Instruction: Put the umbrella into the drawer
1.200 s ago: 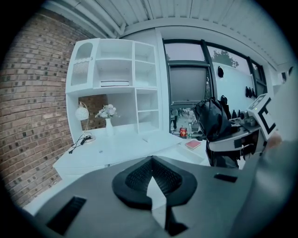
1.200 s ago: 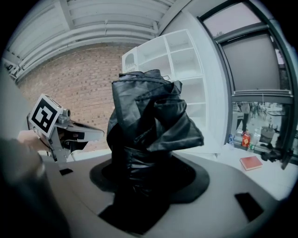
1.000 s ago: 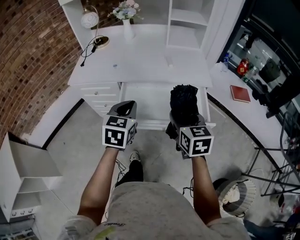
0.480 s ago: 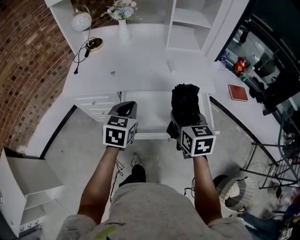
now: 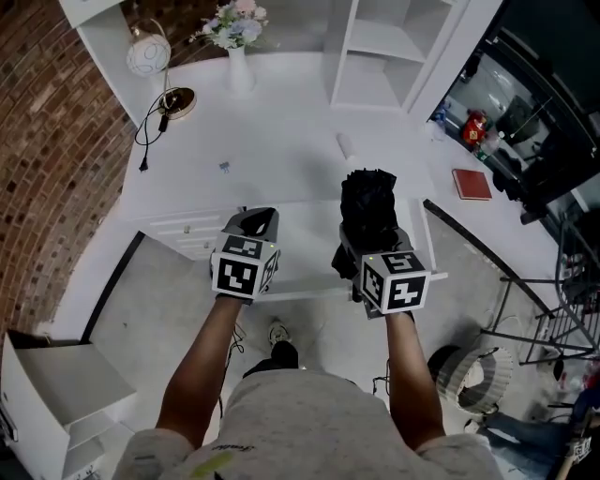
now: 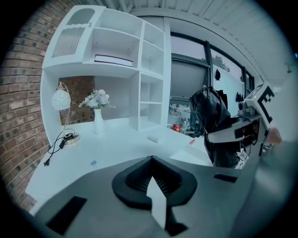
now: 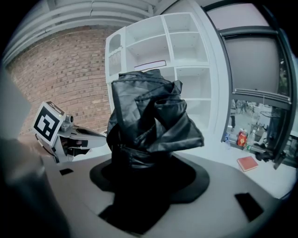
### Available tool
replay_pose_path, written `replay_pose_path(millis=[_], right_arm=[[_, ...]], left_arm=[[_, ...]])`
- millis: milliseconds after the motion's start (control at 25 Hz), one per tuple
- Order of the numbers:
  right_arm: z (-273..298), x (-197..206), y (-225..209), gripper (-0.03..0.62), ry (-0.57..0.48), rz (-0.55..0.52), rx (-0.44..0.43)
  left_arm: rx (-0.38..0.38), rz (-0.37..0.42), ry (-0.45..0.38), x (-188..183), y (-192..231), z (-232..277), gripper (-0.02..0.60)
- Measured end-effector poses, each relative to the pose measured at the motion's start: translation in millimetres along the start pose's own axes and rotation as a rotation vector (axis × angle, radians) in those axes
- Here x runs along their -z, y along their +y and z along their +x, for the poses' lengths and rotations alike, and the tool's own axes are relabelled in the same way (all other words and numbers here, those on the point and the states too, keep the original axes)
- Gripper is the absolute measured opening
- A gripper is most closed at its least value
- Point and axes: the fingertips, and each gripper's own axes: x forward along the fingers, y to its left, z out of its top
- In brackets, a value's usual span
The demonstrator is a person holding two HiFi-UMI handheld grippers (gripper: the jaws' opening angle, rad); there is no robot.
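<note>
A folded black umbrella (image 5: 367, 208) stands upright in my right gripper (image 5: 367, 247), which is shut on its lower end. In the right gripper view the crumpled umbrella (image 7: 149, 116) fills the space between the jaws of the right gripper (image 7: 139, 163). It hangs above the right part of the open white drawer (image 5: 305, 255), pulled out from under the desk (image 5: 281, 141). My left gripper (image 5: 255, 221) hovers over the drawer's left part, jaws shut and holding nothing. From the left gripper (image 6: 151, 175), the umbrella (image 6: 212, 116) shows on the right.
On the desk are a globe lamp (image 5: 150, 58) with its cable, a vase of flowers (image 5: 230, 28), a small white object (image 5: 347, 143) and a red book (image 5: 472, 184). A shelf unit (image 5: 375, 47) rises behind. A low white cabinet (image 5: 47, 394) and a round basket (image 5: 469, 380) stand on the floor.
The desk and drawer have slid nearer in the head view, so both grippers now hang over the drawer. The right gripper still holds the umbrella; the left stays shut.
</note>
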Motion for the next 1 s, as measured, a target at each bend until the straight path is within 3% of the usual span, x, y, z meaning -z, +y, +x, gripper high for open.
replay_pose_path(millis=[440, 1000], right_arm=[[40.5, -15.6, 9.2, 0.252, 0.028, 0.008, 0.031], [63.6, -26.4, 22.6, 0.252, 0.035, -0.009, 0.029]], left_arm=[[0.054, 0.012, 0.011, -8.5, 34.3, 25.2, -0.003], [0.053, -0.005, -0.001, -13.6, 62.5, 33.0, -0.003]])
